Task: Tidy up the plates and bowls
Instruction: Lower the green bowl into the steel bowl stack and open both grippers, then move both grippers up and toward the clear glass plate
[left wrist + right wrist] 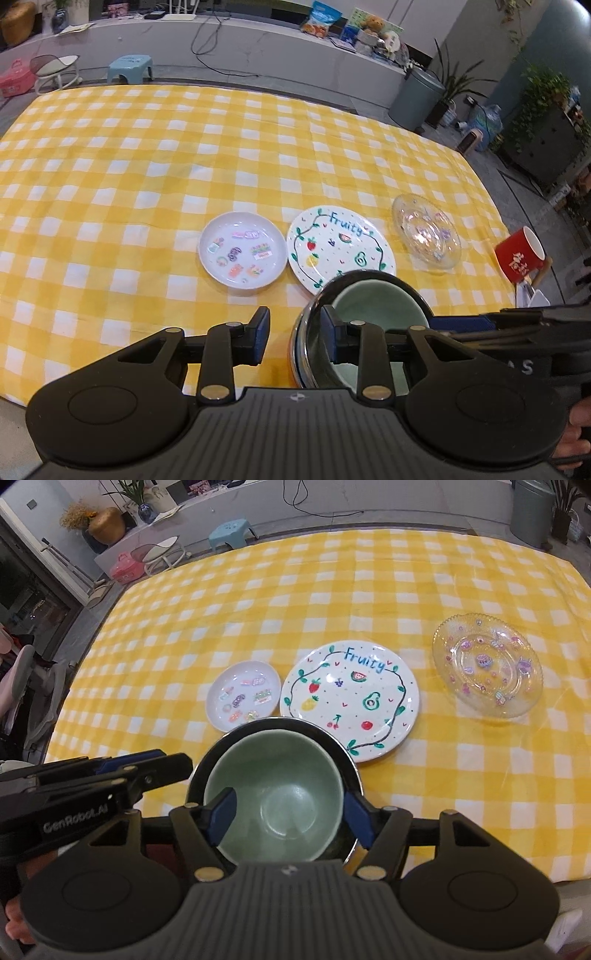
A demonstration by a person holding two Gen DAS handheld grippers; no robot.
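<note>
A pale green bowl [273, 782] [369, 299] sits nested in a steel bowl [327, 740] [306, 343] at the table's near edge. My right gripper [290, 818] hangs open over the green bowl. One pad is above its inside and the other is outside its right rim. My left gripper [295, 332] [173, 762] is open and straddles the steel bowl's left rim, with cloth showing beside its outer pad. Behind the bowls lie a small white sticker plate [242, 694] [242, 254], a white "Fruity" plate [351, 698] [340, 247] and a clear glass plate [487, 664] [426, 232]. The right gripper [458, 323] also shows in the left wrist view.
A yellow checked cloth [147, 166] covers the table. A red mug [517, 258] lies tilted at the table's right edge. Beyond the far edge stand a blue stool [131, 66] and a grey bin [417, 96].
</note>
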